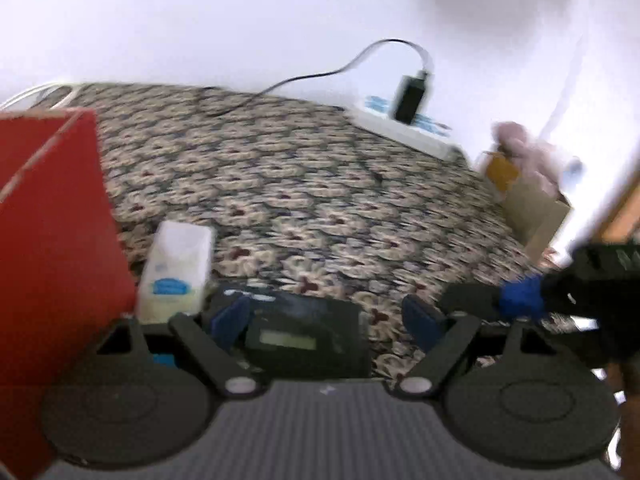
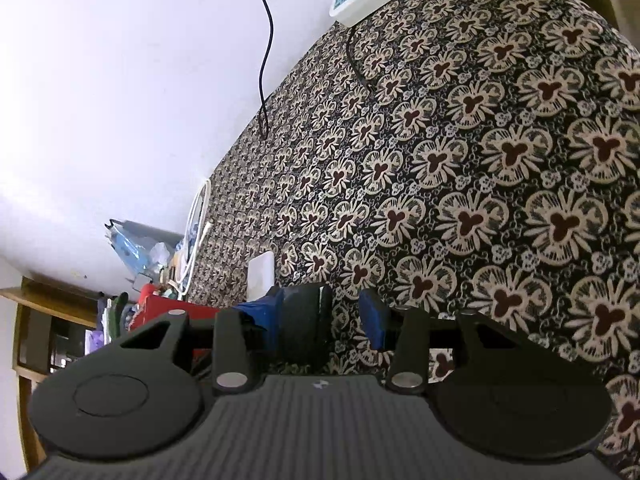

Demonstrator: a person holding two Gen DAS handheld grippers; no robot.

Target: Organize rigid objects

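A black device with a small display [image 1: 304, 334] lies on the floral cloth [image 1: 320, 200] between the blue pads of my left gripper [image 1: 326, 318], whose jaws are open around it. A white box with a blue label [image 1: 176, 268] lies just left of it, beside a red box [image 1: 52, 248]. My right gripper [image 1: 520, 296] reaches in from the right in the left wrist view. In the right wrist view my right gripper [image 2: 320, 316] is open, its left pad against the black device's edge [image 2: 304, 320]. The white box [image 2: 261, 276] and red box [image 2: 168, 312] lie beyond.
A white power strip [image 1: 404, 128] with a black adapter and cable lies at the cloth's far edge by the white wall. A brown box [image 1: 532, 208] with a yellow item stands at the right. White cable [image 2: 198, 232] and clutter sit at the far left in the right wrist view.
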